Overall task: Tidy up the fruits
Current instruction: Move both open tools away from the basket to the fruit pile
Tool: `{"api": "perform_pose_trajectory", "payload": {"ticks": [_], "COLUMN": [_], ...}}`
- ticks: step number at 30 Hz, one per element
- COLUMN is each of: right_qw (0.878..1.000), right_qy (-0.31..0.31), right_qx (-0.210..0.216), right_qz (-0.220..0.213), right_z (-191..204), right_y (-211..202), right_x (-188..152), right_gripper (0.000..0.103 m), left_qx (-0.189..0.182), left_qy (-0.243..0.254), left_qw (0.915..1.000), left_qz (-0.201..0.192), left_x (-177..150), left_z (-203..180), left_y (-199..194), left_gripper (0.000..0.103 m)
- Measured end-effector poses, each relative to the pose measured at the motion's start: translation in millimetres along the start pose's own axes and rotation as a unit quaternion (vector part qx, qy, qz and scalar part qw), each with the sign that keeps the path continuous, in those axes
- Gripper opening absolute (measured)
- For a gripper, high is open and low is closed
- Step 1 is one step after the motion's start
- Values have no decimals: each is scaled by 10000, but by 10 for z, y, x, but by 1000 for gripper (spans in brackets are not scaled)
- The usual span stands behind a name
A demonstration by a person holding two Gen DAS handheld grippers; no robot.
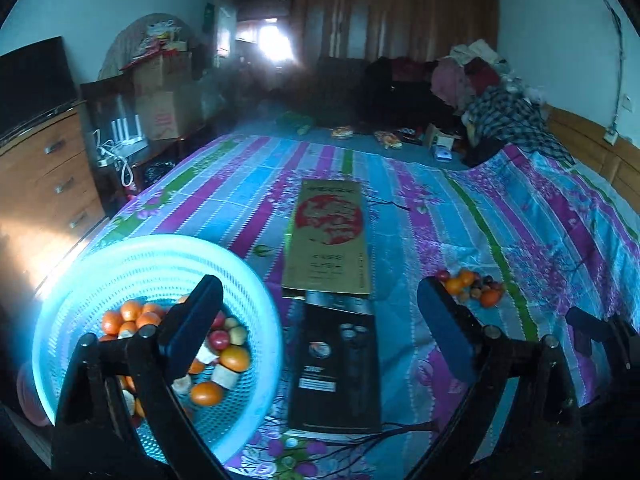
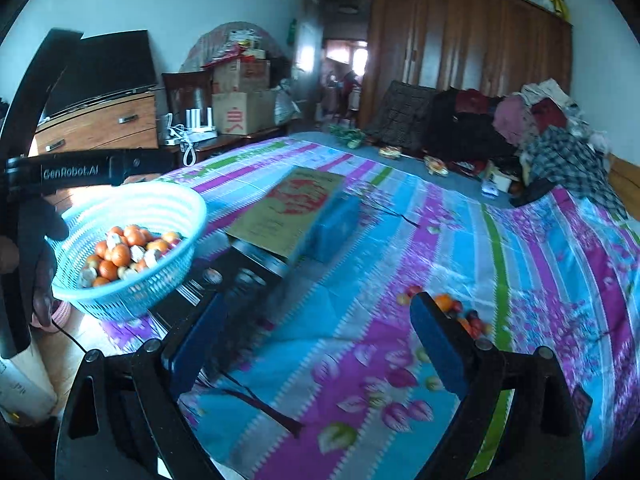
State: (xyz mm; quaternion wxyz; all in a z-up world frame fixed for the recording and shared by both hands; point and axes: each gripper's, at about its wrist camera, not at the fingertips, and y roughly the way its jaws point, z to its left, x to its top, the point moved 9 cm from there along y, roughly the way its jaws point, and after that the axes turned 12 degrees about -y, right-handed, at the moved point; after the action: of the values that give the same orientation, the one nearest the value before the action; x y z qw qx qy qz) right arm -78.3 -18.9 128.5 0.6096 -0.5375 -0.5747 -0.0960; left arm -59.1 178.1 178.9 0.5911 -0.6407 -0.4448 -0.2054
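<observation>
On the bed with the striped floral cover [image 2: 400, 240], a light-blue perforated plastic basket [image 2: 176, 264] sits at the near left edge, already loaded with oranges, red fruit and pale cut pieces; this placement keeps the collection point within reach of the left tool [image 1: 320, 312]. A small heap of loose oranges and dark red fruits [image 1: 474, 286] lies on the cover to the right, well apart from the basket, so part of the sorting is judged outstanding. Both tools are spread wide and hold nothing; the right tool [image 2: 318, 332] points toward the loose heap, which shows just past its right finger. Between basket and heap lie a flat brown cardboard box with a red print [image 1: 328, 236] and a black printed box [image 1: 338, 368], which any transfer path must clear
</observation>
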Motion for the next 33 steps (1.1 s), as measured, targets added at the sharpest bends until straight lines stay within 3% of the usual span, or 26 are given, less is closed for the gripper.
{"api": "perform_pose_trajectory", "payload": {"ticks": [11, 16, 23, 30, 33], "right_qw": [9883, 9825, 9768, 9743, 9724], "right_qy": [1088, 1245, 1347, 1356, 1444], "right_qx": [-593, -848, -879, -829, -758], "right_qz": [885, 1094, 1416, 1593, 1668], "right_z": [-1046, -1348, -1584, -1718, -1750], "right_y": [-74, -84, 89, 311, 383], "right_x": [-1130, -1334, -1535, -1688, -1826], "right_gripper": [95, 95, 95, 95, 95], "left_qx": [-481, -559, -517, -547, -734], "left_qy": [1005, 1262, 1367, 1397, 1312], "left_qw": [9904, 9861, 9841, 9813, 9773], "left_qz": [815, 924, 1010, 1209, 1495], "left_x": [-549, -682, -735, -859, -1022], "left_z": [-1176, -1446, -1674, -1801, -1821], "left_y": [498, 569, 781, 1235, 1544], "left_gripper": [98, 98, 98, 98, 97]}}
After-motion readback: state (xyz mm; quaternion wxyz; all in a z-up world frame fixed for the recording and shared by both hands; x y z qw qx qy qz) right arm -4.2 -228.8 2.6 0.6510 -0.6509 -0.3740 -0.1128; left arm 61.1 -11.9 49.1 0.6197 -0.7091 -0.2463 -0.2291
